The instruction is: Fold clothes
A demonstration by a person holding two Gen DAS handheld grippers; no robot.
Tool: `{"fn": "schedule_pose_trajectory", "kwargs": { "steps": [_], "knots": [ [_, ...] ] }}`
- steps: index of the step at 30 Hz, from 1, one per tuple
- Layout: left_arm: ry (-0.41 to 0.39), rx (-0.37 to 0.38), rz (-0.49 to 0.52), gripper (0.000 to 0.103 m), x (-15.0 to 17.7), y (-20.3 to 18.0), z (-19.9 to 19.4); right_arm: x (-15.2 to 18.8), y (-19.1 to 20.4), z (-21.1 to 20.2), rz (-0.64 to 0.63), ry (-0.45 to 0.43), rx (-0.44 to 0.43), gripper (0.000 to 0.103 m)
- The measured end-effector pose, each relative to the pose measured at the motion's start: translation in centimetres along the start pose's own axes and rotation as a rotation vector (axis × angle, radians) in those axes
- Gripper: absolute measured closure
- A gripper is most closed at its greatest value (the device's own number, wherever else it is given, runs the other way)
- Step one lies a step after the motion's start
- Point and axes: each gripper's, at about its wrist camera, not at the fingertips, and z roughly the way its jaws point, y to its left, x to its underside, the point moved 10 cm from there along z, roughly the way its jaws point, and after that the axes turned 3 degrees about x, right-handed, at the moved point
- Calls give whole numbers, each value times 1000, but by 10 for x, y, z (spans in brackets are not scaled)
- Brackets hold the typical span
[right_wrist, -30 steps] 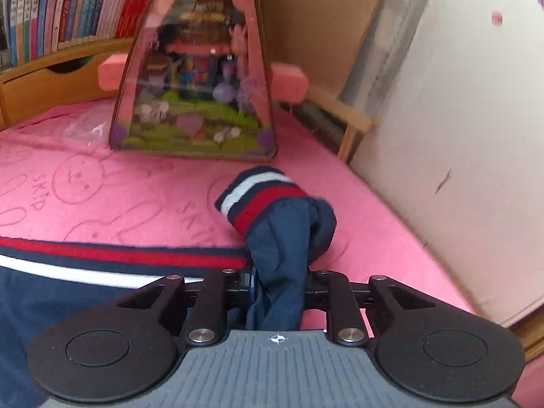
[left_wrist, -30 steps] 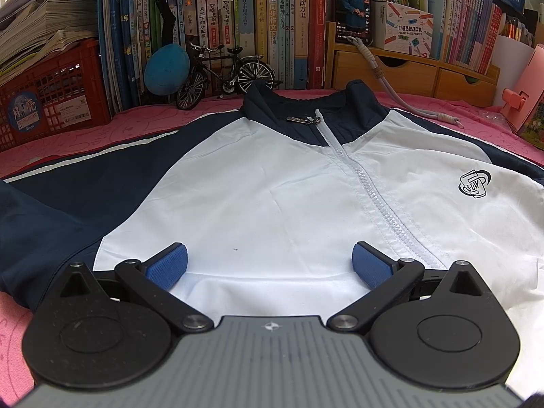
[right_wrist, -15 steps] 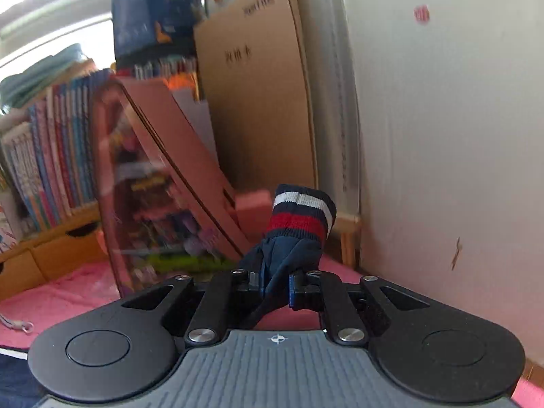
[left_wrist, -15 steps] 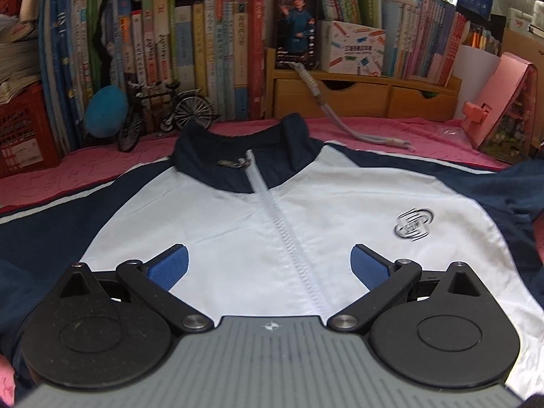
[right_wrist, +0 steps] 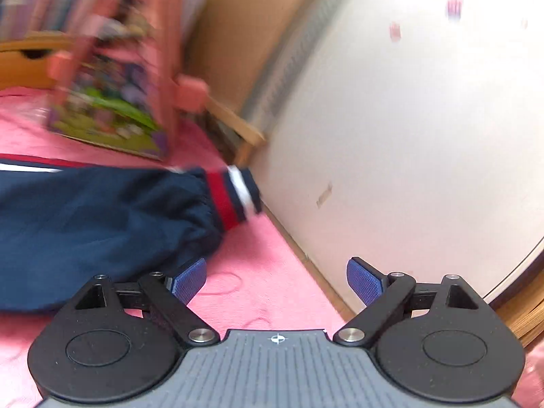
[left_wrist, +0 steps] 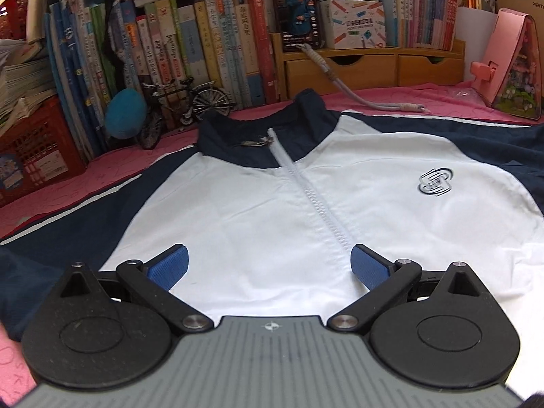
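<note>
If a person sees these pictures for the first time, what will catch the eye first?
First the white and navy jacket, spread flat and zipped on the pink cover before a wall of books. Next its navy sleeve, lying stretched toward the white board, beside the open right gripper.

My left gripper (left_wrist: 268, 265) is a grey ribbed housing with a small white crosshair mark at its front edge, flanked by two round matte-black discs, each with a raised circle on top. Black link arms run from silver pivot screws out to two fingers (left_wrist: 168, 268) faced with blue textured pads. My right gripper (right_wrist: 276, 280) is built the same: grey ribbed body, crosshair mark, black discs, silver screws, triangular cut-outs in the black brackets, and blue cross-hatched pads (right_wrist: 363, 280).
</note>
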Motion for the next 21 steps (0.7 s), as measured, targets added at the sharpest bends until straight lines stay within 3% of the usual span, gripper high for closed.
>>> {"fn": "schedule_pose_trajectory", "kwargs": {
  "steps": [3, 6, 8, 10, 14, 16, 19, 21],
  "knots": [
    [5, -51, -32, 1, 14, 33, -16, -24, 32, -74, 14, -124, -193, 13],
    [-5, -77, -86, 0, 33, 58, -34, -42, 88, -147, 78, -171, -615, 13],
    [5, -98, -122, 0, 46, 71, -38, -45, 133, -188, 60, -173, -843, 12],
    [18, -121, -147, 0, 60, 80, -40, -44, 180, -221, 5, -179, -962, 12],
    [4, -129, -166, 0, 73, 87, -52, -29, 270, -275, -217, -211, -1040, 13],
    [-4, -134, -166, 0, 78, 91, -58, -23, 279, -291, -291, -250, -997, 14],
    [-7, -108, -219, 0, 84, 99, -60, -25, 265, -308, -319, -297, -962, 13],
    [-4, -90, -258, 0, 86, 103, -60, -33, 230, -310, -278, -307, -933, 13]
  ]
}}
